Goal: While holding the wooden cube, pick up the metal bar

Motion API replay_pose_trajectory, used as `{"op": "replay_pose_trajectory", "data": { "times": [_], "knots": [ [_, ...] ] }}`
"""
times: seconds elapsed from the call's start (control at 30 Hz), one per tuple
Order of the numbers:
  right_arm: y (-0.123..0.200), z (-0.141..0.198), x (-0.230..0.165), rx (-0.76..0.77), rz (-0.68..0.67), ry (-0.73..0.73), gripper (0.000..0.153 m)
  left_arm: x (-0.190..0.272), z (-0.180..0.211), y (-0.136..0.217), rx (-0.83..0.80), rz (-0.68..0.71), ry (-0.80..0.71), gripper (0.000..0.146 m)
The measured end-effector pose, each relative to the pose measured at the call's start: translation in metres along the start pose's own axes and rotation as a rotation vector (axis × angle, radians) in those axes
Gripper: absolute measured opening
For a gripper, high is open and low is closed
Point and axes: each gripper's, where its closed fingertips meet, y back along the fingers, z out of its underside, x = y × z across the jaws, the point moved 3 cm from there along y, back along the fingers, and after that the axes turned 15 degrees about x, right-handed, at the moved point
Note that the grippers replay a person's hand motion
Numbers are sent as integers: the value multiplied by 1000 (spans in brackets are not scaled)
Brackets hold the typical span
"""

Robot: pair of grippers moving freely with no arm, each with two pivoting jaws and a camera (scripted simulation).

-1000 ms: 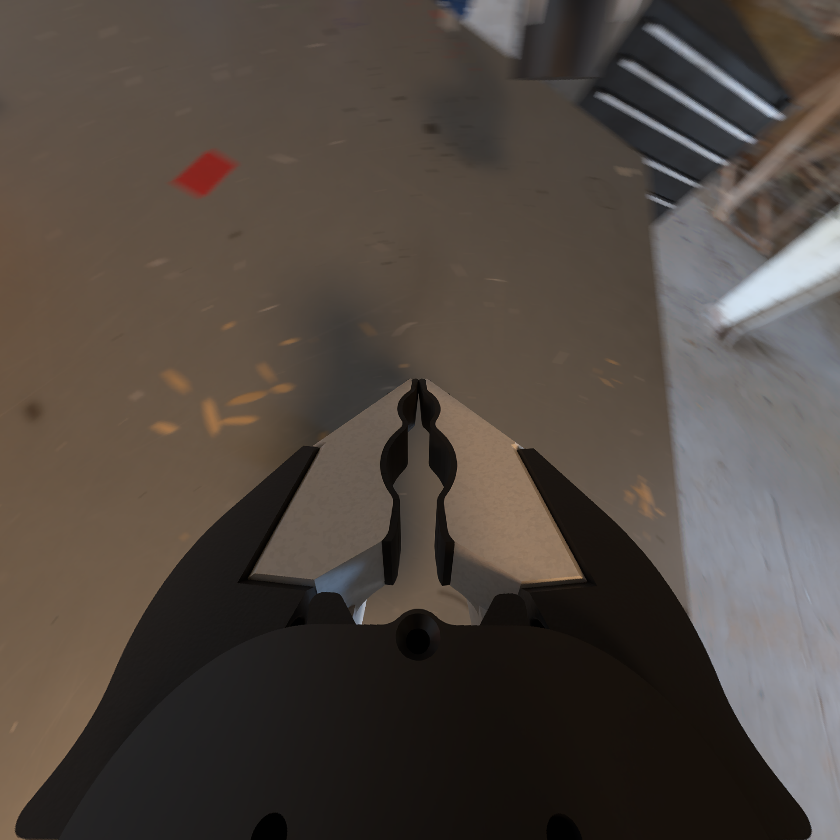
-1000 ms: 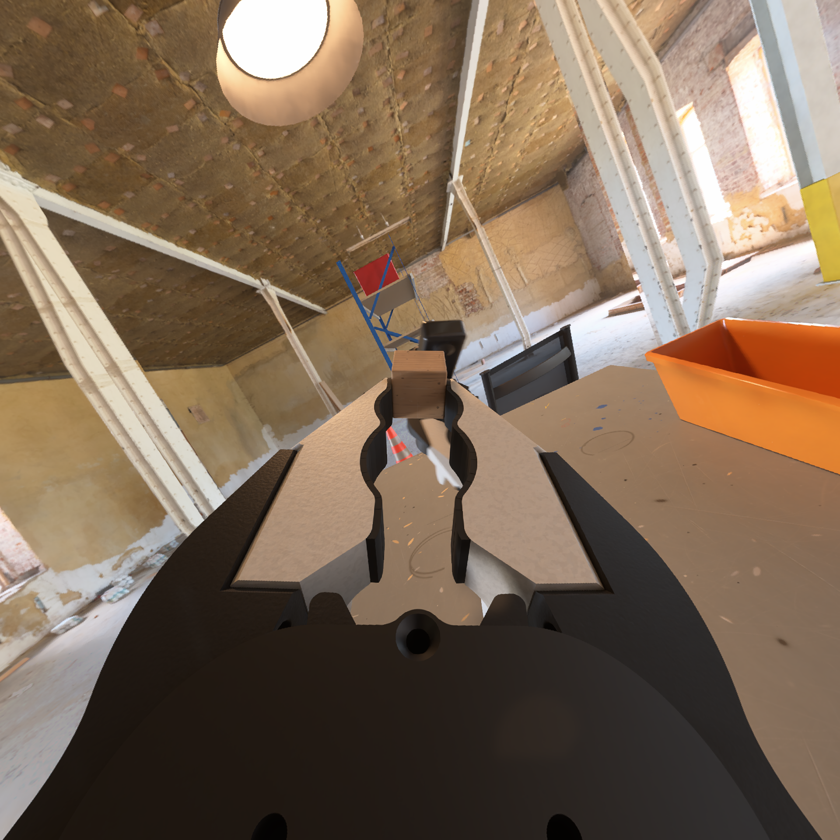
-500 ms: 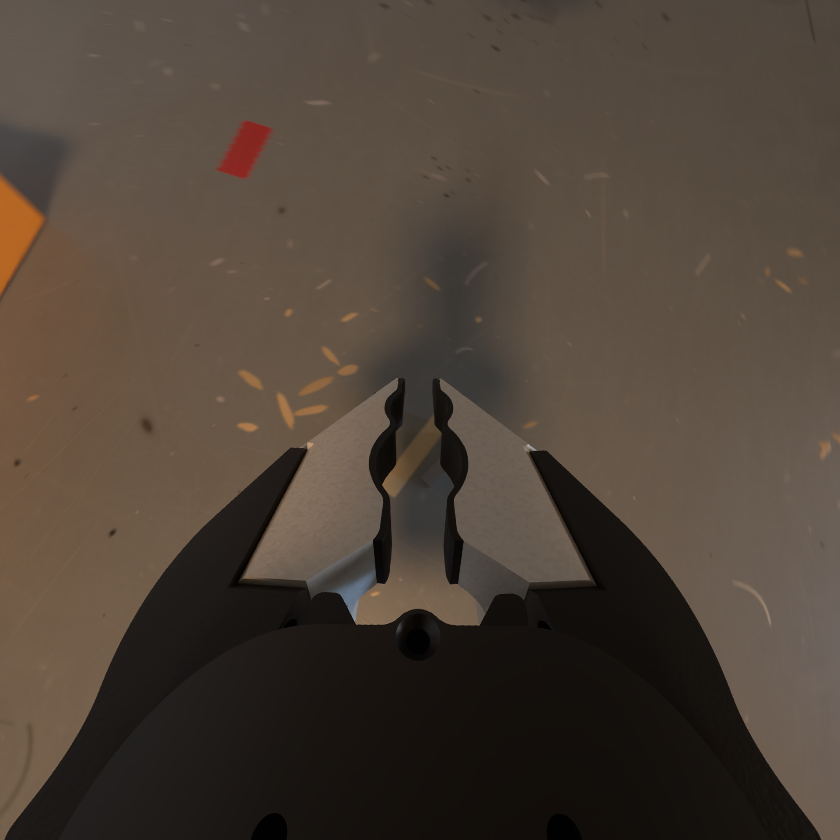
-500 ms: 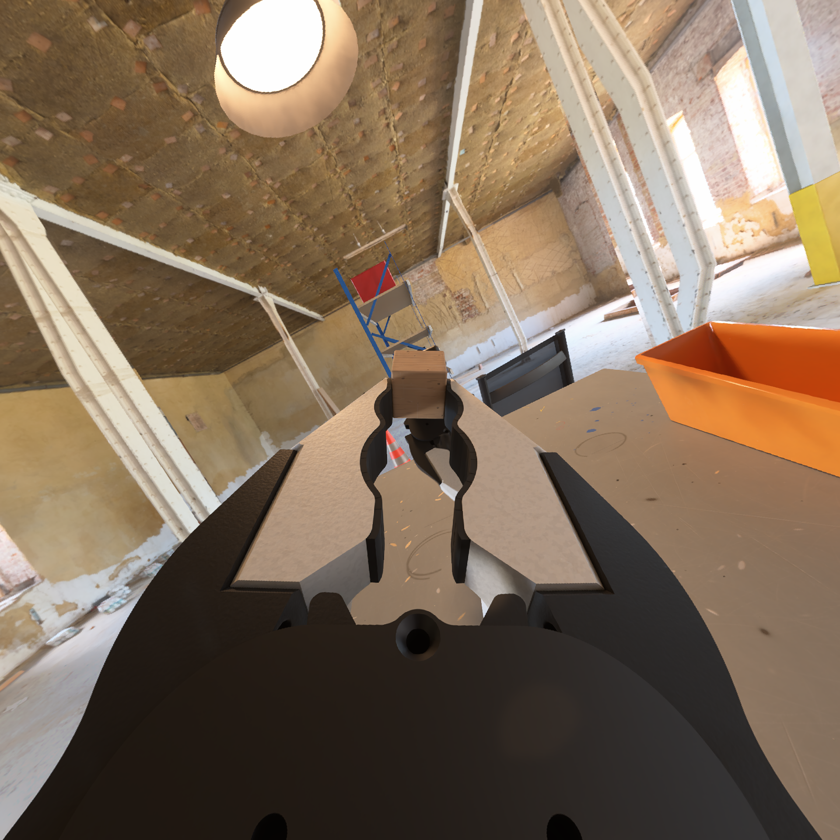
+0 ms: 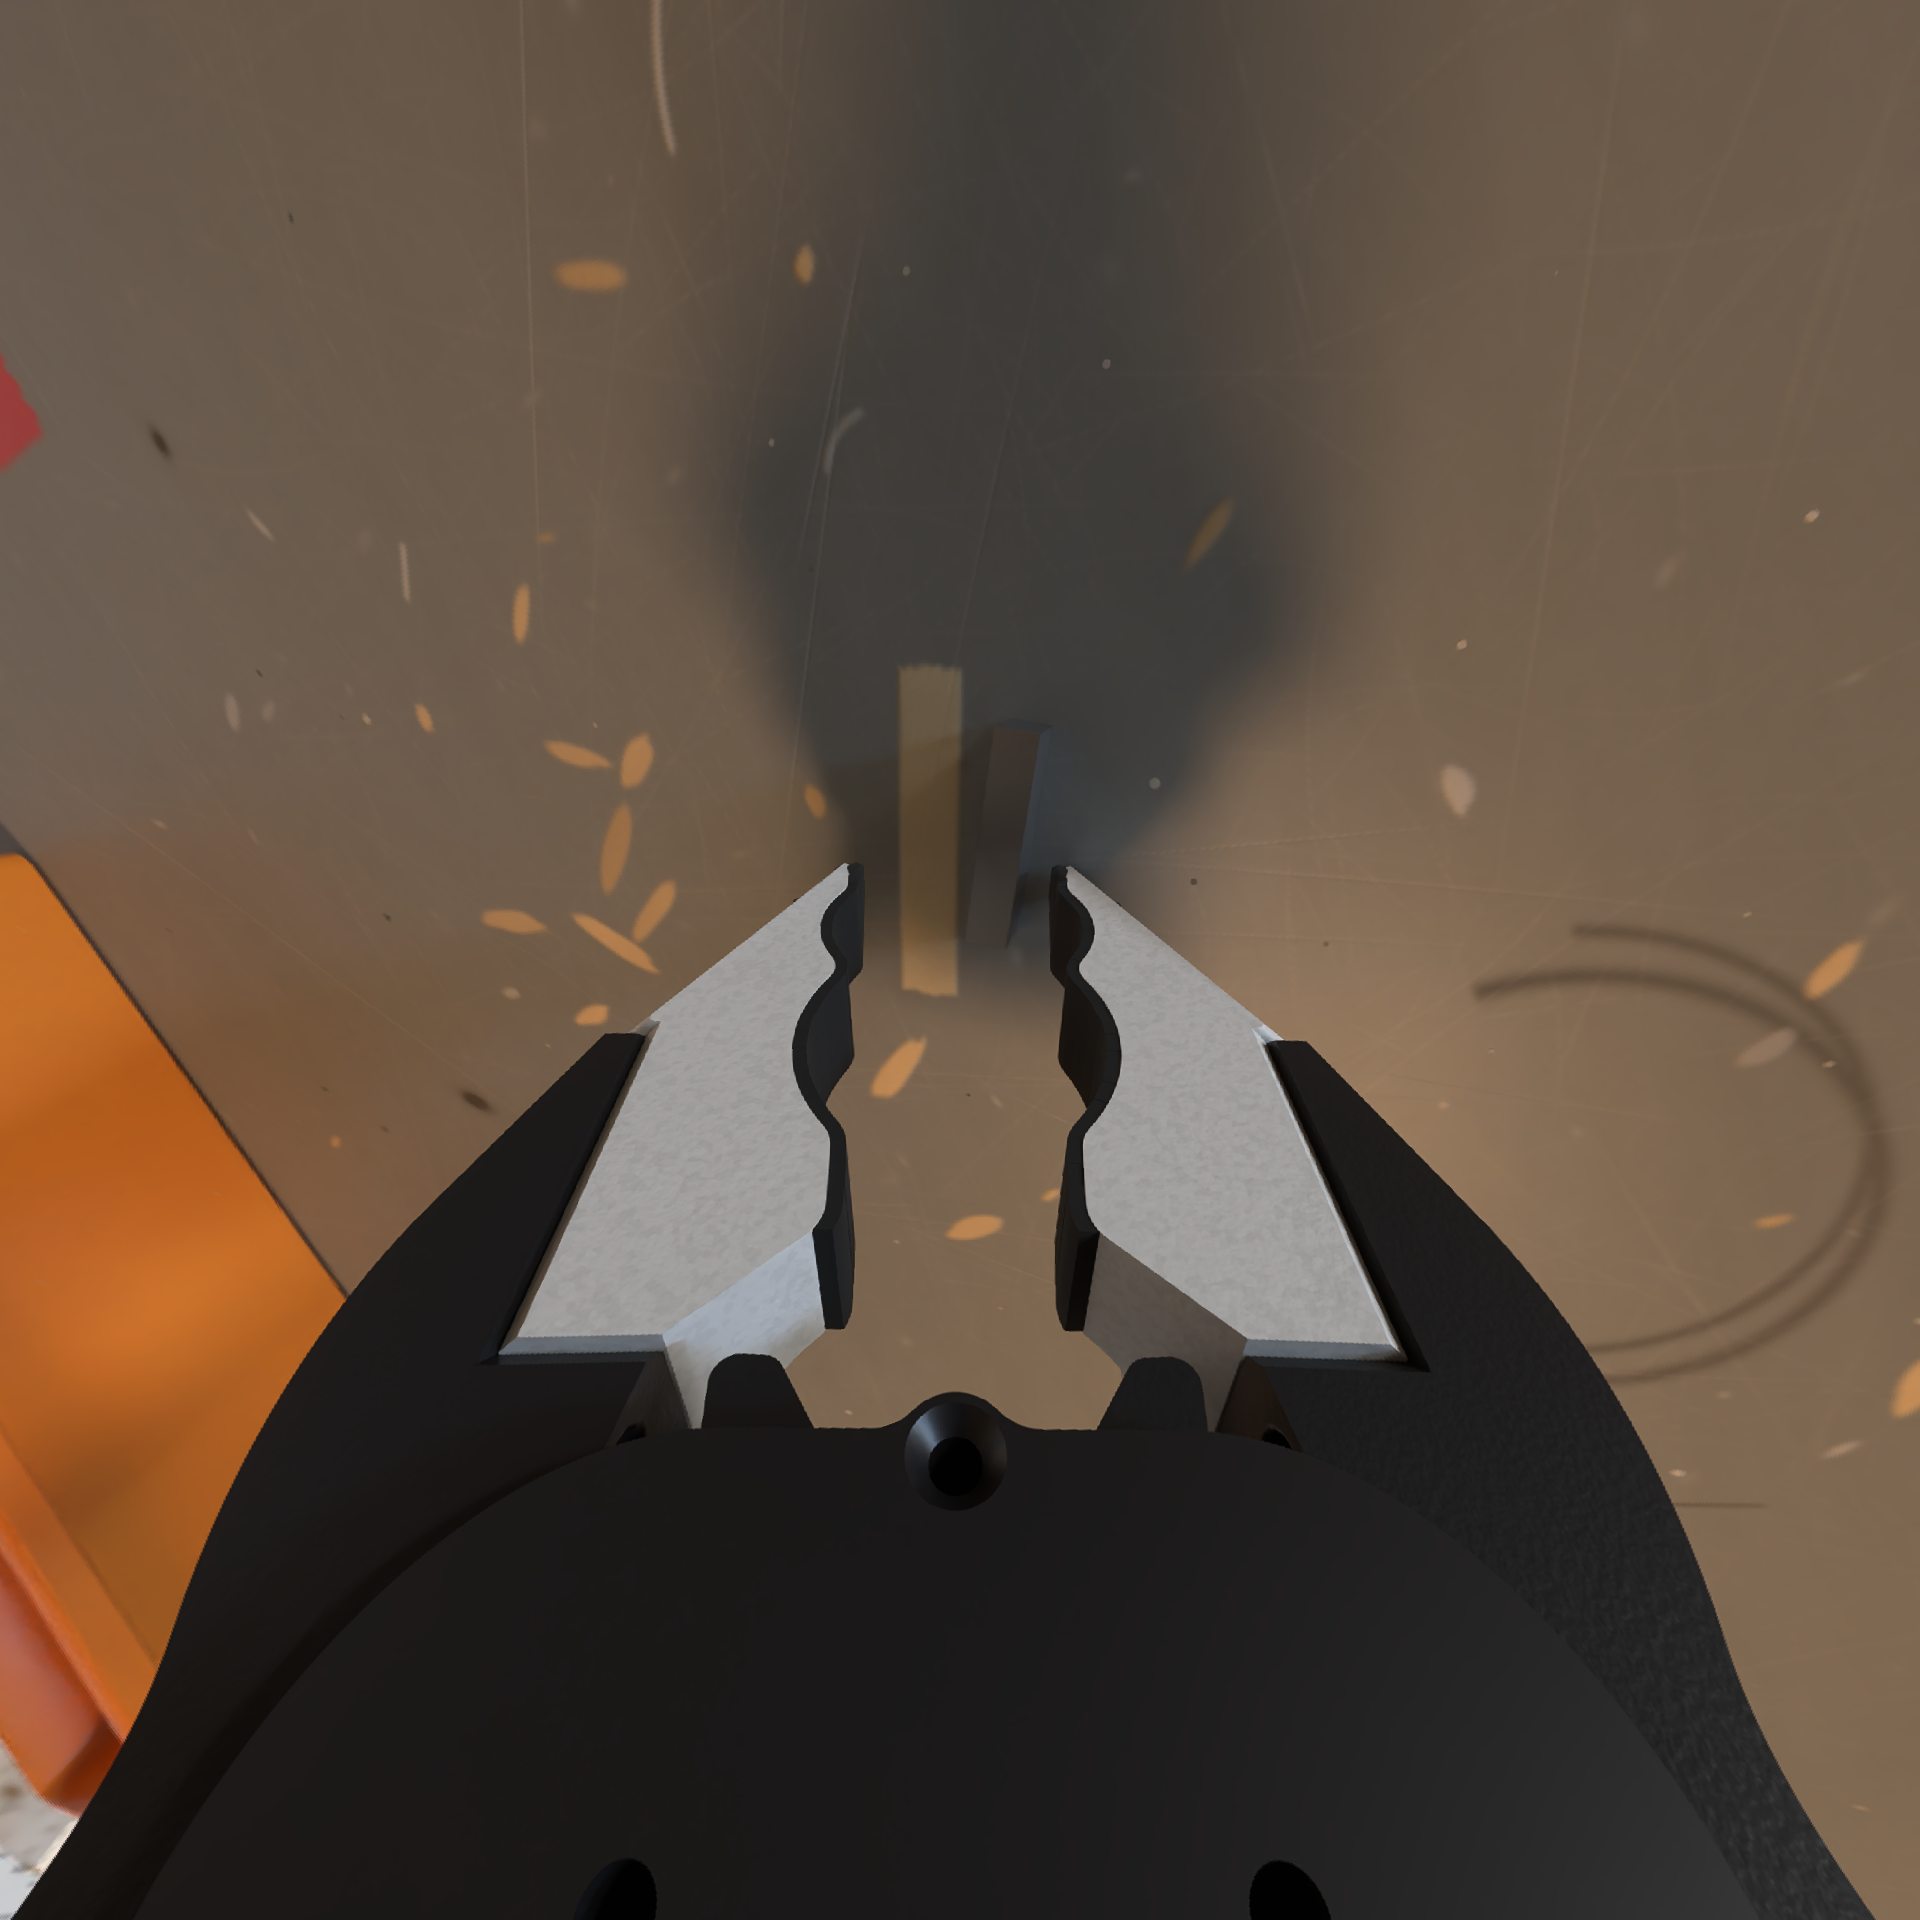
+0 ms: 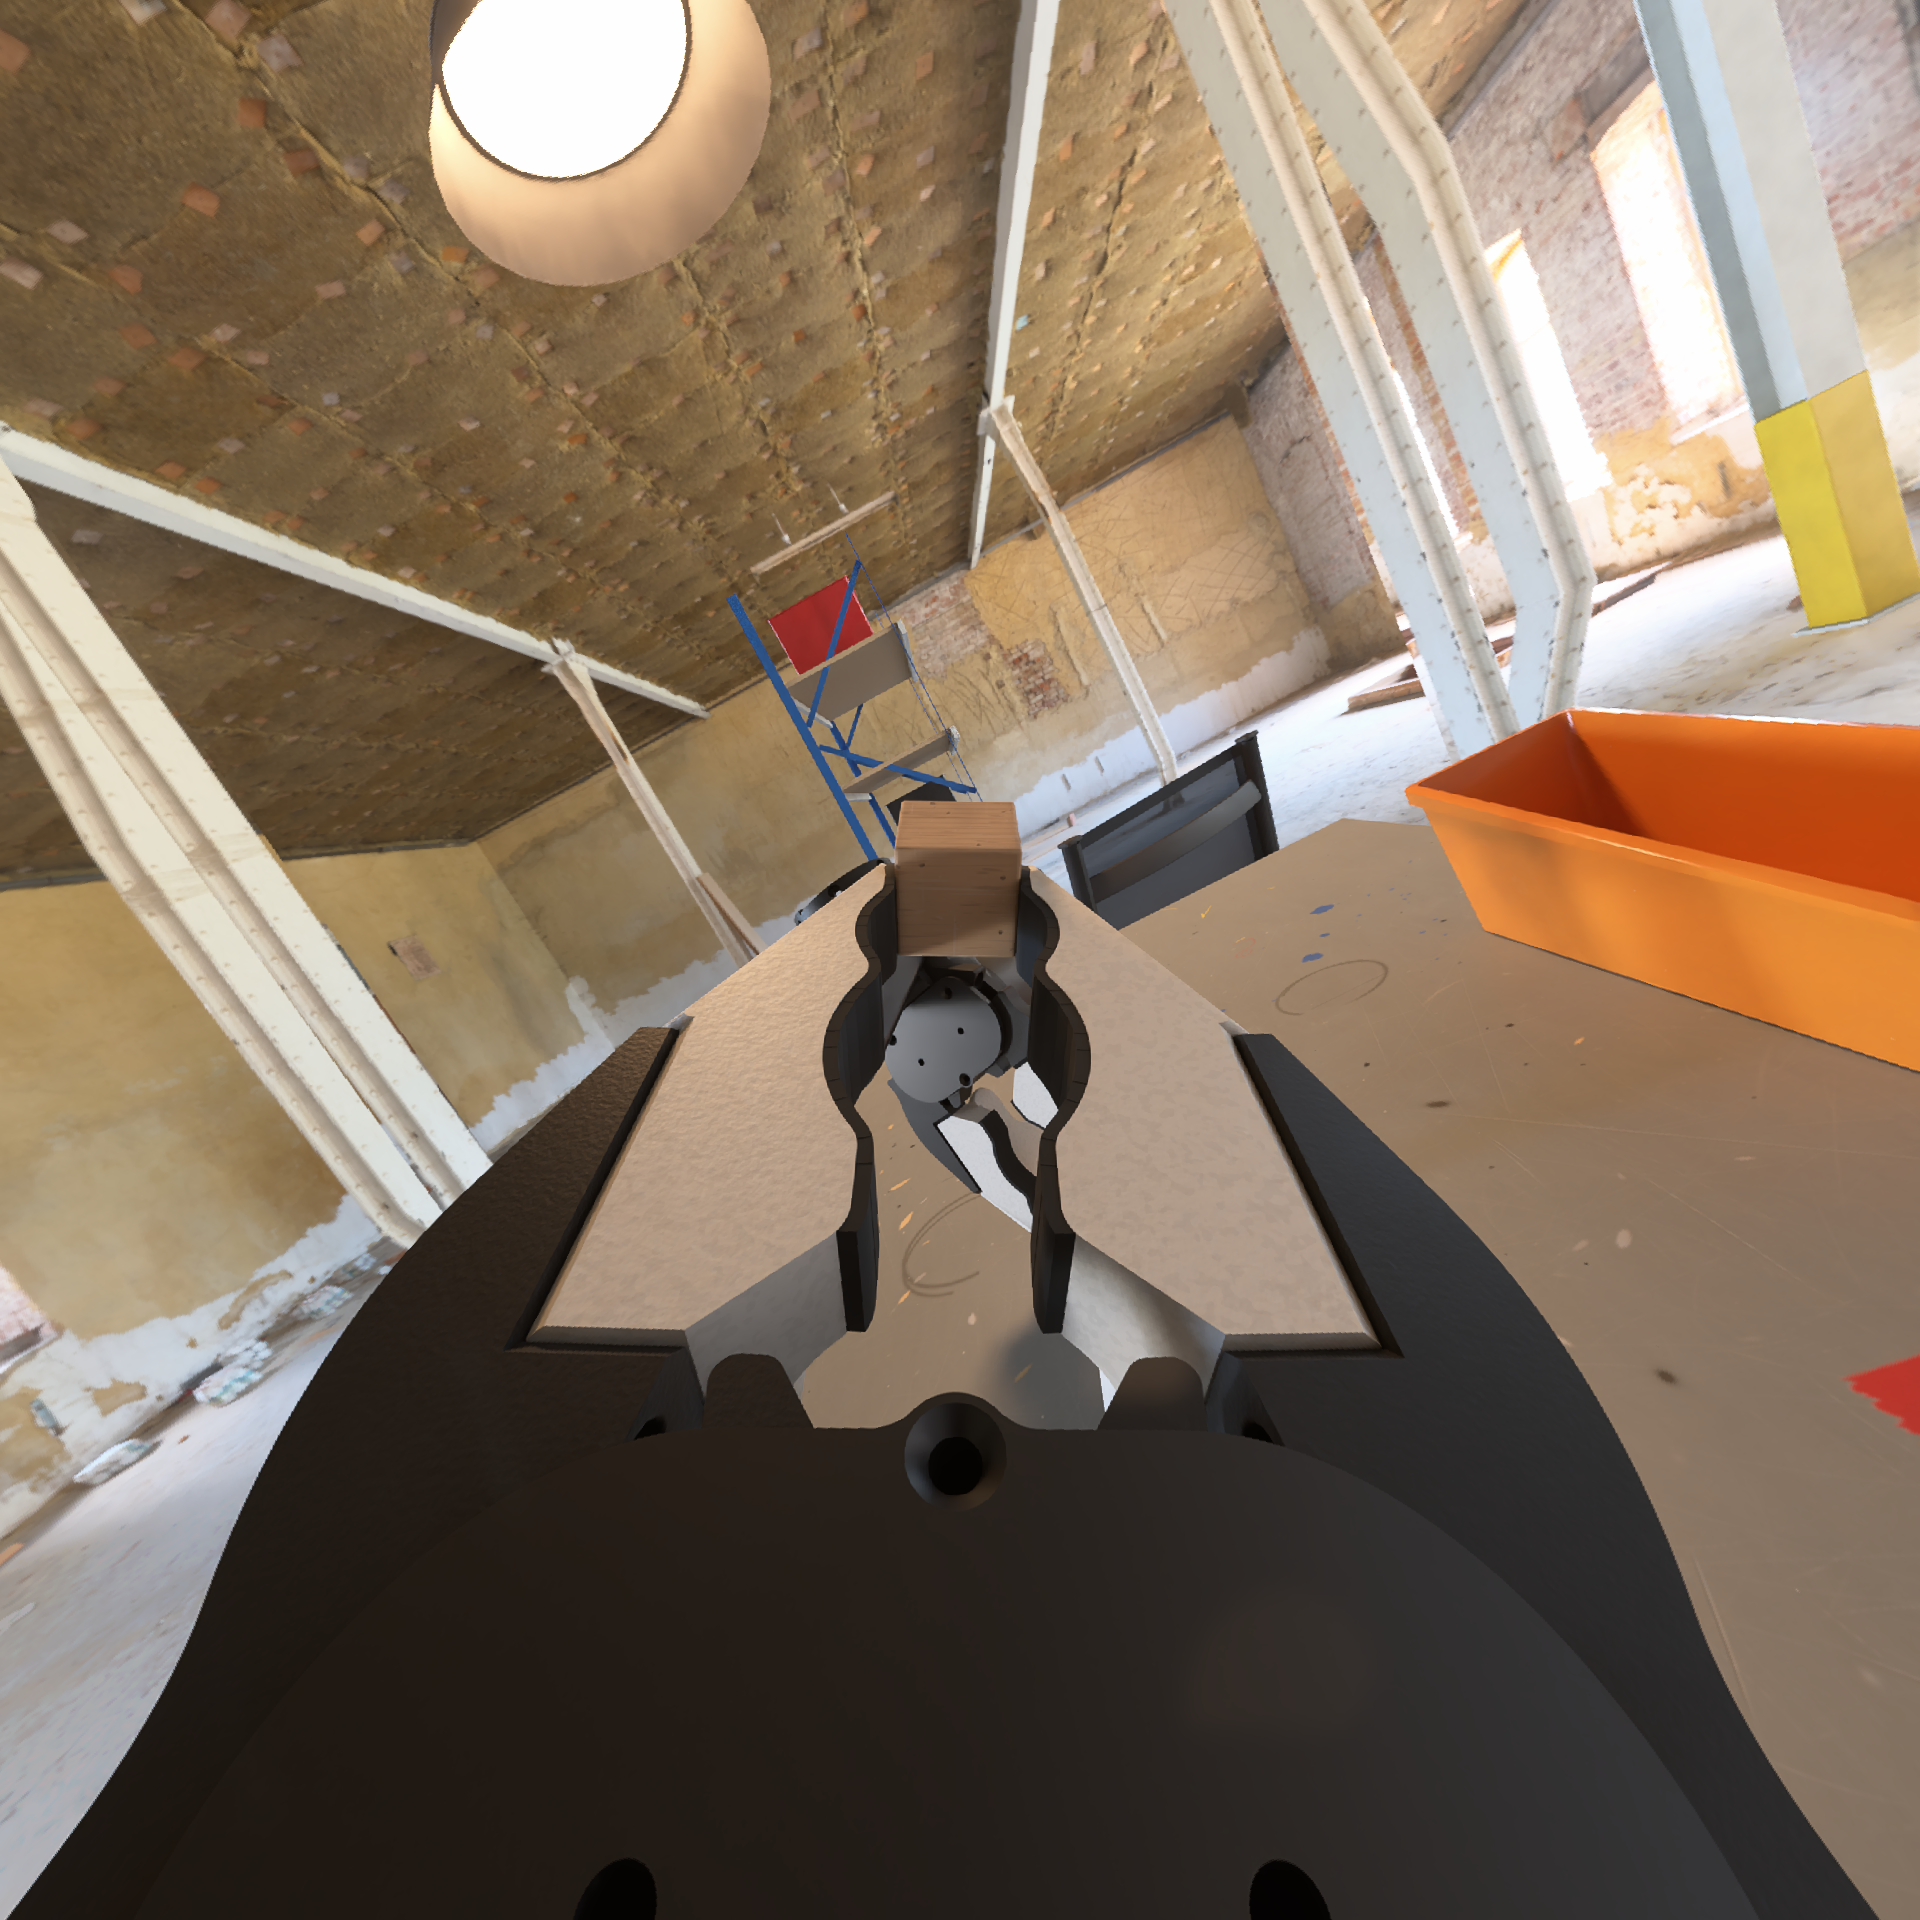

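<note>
metal bar on table, bin left

Two grippers: the left gripper and the right gripper. One wooden cube. One grey metal bar and, just beside it, one strip of tan tape. One orange bin at a table edge, and one table under it all. One red patch on the tabletop. Beyond the far edge: one dark cabinet, one blue rack, and overhead one round lamp.
</note>
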Motion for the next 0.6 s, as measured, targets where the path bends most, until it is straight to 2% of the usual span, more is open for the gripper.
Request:
{"op": "replay_pose_trajectory", "data": {
  "times": [0.1, 0.27, 0.47, 0.6],
  "knots": [
    [2, -3, 0, 7, 0, 1, 21, 0, -1, -1, -1, 33, -32, 31],
    [4, -4, 2, 16, 1, -6, 21, 4, -1, -3, -34, 140, -72, 13],
    [-2, -7, -11, 7, -28, 18, 21, 3, -2, -5, -82, 208, -60, 10],
    [-5, -13, -22, 17, -55, 35, 21, 4, -4, -5, -137, 179, -55, 8]
  ]
}}
